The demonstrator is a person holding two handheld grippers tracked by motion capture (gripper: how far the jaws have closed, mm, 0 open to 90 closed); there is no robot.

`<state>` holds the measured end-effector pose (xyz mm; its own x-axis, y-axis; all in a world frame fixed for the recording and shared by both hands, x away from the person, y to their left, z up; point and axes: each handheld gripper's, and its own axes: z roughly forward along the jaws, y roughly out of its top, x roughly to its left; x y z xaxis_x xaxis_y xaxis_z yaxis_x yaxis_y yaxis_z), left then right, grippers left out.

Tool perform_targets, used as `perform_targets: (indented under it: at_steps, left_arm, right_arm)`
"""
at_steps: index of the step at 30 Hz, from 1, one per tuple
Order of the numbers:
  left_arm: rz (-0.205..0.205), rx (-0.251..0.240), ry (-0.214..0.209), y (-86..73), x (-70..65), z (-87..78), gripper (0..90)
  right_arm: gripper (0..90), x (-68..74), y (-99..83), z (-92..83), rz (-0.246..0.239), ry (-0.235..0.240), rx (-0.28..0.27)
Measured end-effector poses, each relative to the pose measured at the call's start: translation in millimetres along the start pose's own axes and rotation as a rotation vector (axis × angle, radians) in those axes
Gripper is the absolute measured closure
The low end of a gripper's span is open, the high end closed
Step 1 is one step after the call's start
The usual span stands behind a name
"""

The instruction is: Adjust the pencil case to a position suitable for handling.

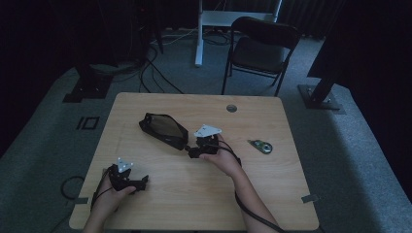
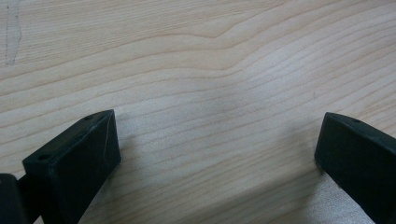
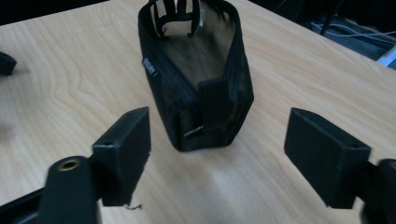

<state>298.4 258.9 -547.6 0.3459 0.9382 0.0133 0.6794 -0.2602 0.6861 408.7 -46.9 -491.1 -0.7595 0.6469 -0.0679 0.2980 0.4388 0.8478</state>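
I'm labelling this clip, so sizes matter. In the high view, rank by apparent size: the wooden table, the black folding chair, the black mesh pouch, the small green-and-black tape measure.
1. Light wooden table
2. Black folding chair, though it stands farther from the camera
3. Black mesh pouch
4. Small green-and-black tape measure

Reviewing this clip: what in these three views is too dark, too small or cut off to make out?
- Black mesh pouch: its contents. Dark straps show through the mesh in the right gripper view, but what they belong to is unclear.
- Small green and silver object: too small and dim in the high view to identify.
- Label on the pouch's side: too small to read.
- Left claw: open over bare table; its view is too close to place it.
- Room beyond the chair: lost in darkness.
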Motion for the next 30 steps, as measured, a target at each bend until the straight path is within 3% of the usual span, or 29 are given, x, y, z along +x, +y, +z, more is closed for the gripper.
perform_targets:
  at_steps: [6, 10, 16, 22, 26, 28, 30]
  left_arm:
    - [0.000, 0.000, 0.000, 0.0, 0.0, 0.0, 0.3]
    - [0.001, -0.001, 0.002, -0.2, -0.3, -0.2, 0.3]
    - [0.002, 0.000, 0.002, -0.3, -0.3, -0.3, 0.3]
    - [0.002, 0.000, 0.002, -0.3, -0.4, -0.3, 0.3]
    - [0.002, 0.000, 0.002, -0.3, -0.4, -0.3, 0.3]
    - [0.002, 0.000, 0.002, -0.3, -0.3, -0.3, 0.3]
    - [0.002, 0.000, 0.002, -0.3, -0.3, -0.3, 0.3]
  right_arm:
    - [27.5, -0.5, 4.5, 9.8, -0.019, -0.002, 0.010]
    - [35.7, -0.7, 7.4, 16.1, 0.005, -0.006, -0.002]
    - [43.4, -1.4, 8.9, 24.8, -0.002, 0.004, 0.017]
    - [50.6, -2.9, 9.5, 29.0, -0.014, 0.043, 0.037]
    - [62.4, -2.2, 10.9, 29.3, -0.029, 0.059, 0.039]
    - [70.8, -1.6, 10.8, 28.4, -0.061, 0.051, 0.031]
    - [72.3, -1.1, 9.8, 26.7, -0.061, 0.053, 0.029]
